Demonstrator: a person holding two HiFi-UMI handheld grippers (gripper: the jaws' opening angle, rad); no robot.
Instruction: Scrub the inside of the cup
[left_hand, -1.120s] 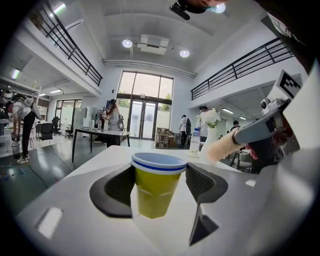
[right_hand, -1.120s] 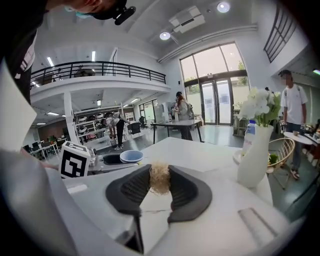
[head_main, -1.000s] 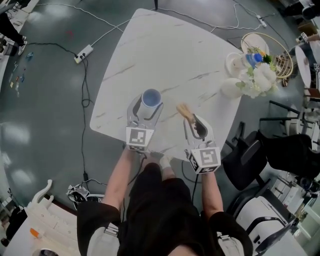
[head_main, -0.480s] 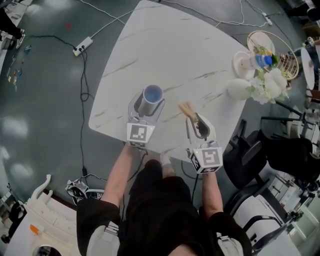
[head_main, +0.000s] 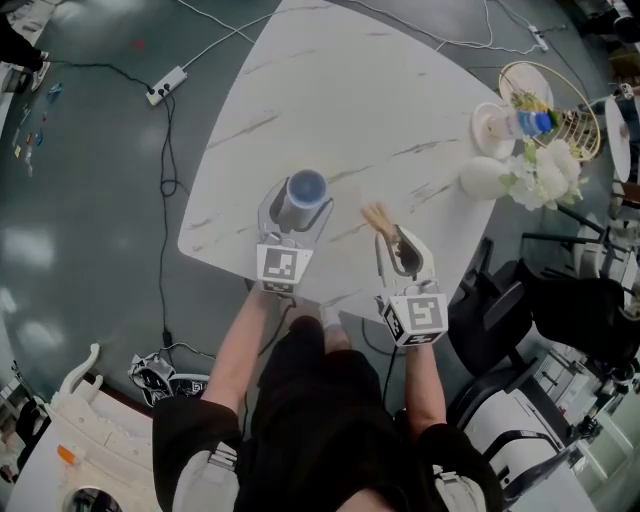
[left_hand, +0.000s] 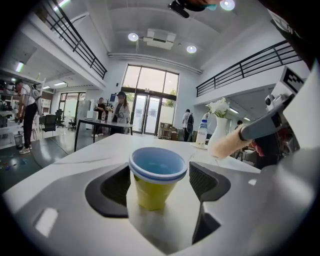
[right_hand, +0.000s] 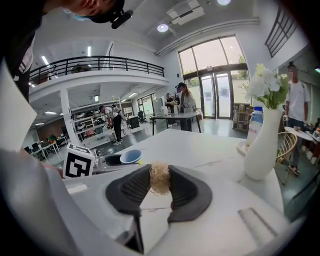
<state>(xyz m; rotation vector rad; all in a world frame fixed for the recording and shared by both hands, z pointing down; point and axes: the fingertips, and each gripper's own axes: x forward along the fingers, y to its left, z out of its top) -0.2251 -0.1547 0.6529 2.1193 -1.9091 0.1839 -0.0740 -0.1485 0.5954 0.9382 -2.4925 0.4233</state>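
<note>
Left gripper (head_main: 296, 208), in the head view, straddles the cup (head_main: 305, 188) standing on the table (head_main: 330, 90); the right gripper (head_main: 393, 243) sits just beside it, a scrubber (head_main: 375, 218) poking out ahead. Left gripper view: the jaws are wide and have just been opening, with the cup upright between the pads, narrowly clear of both. Right gripper view: the jaws are pinched onto the scrubber's straw-coloured fibres.

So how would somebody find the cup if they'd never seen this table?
Find the white marble table and look near the edge closest to the person. There a cup stands upright between the left gripper's jaws, which have just been opening and don't press on it. Its yellow body and pale blue inside set it apart from the white vase at the right corner.
</note>
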